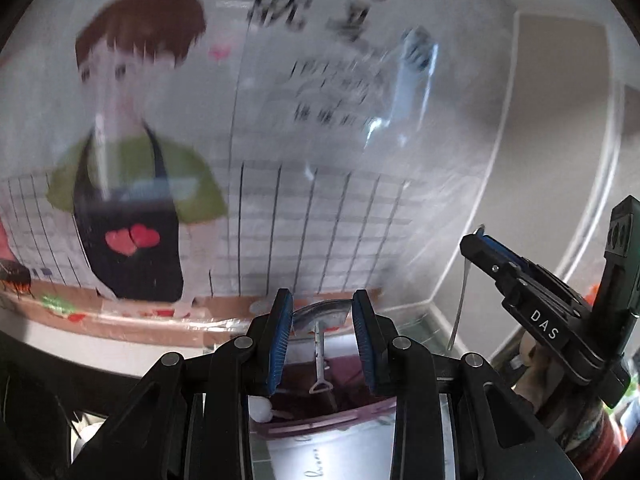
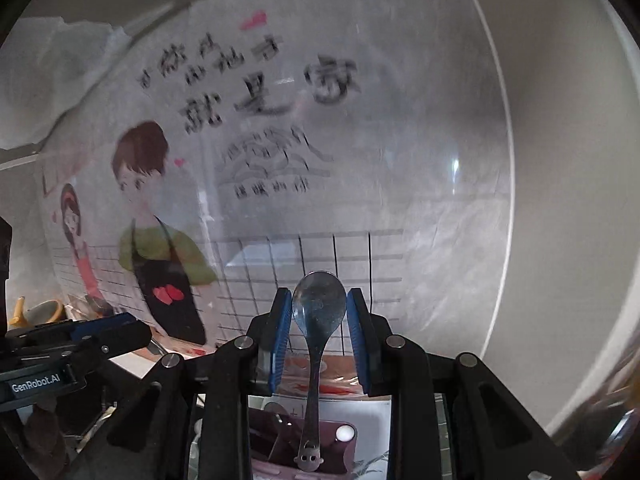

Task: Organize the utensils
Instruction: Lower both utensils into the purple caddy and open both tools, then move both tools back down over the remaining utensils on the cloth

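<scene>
Right wrist: right claw (image 2: 319, 320) grips spoon (image 2: 319, 312) upright.

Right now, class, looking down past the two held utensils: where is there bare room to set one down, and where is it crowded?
Looks free: the purple holder compartment left of the spoon handle, and the white strip right of the holder. Crowded: the compartment with the white ball.

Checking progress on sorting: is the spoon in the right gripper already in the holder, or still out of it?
Out. The spoon is clamped in the right gripper, bowl up, its handle end above the maroon holder.
</scene>
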{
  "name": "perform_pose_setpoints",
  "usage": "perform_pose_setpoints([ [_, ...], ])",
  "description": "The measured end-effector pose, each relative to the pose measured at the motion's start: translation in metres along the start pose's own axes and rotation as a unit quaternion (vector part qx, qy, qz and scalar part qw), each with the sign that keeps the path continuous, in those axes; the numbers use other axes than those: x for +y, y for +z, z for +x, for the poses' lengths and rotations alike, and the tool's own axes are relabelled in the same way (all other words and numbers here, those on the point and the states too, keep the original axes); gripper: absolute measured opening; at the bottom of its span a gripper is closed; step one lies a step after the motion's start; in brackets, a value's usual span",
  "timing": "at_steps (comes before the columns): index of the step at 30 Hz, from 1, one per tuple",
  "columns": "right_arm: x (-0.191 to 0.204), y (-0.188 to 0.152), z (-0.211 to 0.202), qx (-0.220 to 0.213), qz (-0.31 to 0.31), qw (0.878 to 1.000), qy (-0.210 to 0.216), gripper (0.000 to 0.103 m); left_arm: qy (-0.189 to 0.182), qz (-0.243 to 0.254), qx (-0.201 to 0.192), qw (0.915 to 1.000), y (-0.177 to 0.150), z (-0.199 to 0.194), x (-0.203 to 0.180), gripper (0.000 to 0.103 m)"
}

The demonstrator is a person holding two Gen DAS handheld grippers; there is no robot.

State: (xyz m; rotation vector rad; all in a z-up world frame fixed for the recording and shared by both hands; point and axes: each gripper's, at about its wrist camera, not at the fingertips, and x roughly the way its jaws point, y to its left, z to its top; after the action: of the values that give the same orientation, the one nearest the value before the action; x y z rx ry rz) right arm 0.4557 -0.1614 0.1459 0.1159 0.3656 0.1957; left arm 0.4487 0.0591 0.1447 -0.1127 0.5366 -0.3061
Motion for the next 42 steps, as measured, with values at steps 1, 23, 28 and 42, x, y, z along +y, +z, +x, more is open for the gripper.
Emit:
perform_pose_setpoints([
  [1,-0.004,-0.007,0.01,0.012,0.007,1.0,0.003,0.026,0.0,-0.002,0.01,0.9999,-0.004,0.013,0.006,0.032],
  [23,-0.018,-0.117,0.075,0.174,0.001,0.985,-0.021,0.042,0.0,-0.068,0.091,0.9935,-0.069,0.096,0.048,0.056],
  [28,-0.023,-0.11,0.027,0.157,-0.009,0.987,-0.025,0.052,0.012,-0.076,0.066,0.9948,-0.07,0.054,0.046,0.058],
  [42,-0.046,-0.18,-0.087,0.26,-0.018,0.965,-0.023,0.07,-0.029,-0.069,0.177,0.9814,-0.189,0.007,0.004,0.058],
])
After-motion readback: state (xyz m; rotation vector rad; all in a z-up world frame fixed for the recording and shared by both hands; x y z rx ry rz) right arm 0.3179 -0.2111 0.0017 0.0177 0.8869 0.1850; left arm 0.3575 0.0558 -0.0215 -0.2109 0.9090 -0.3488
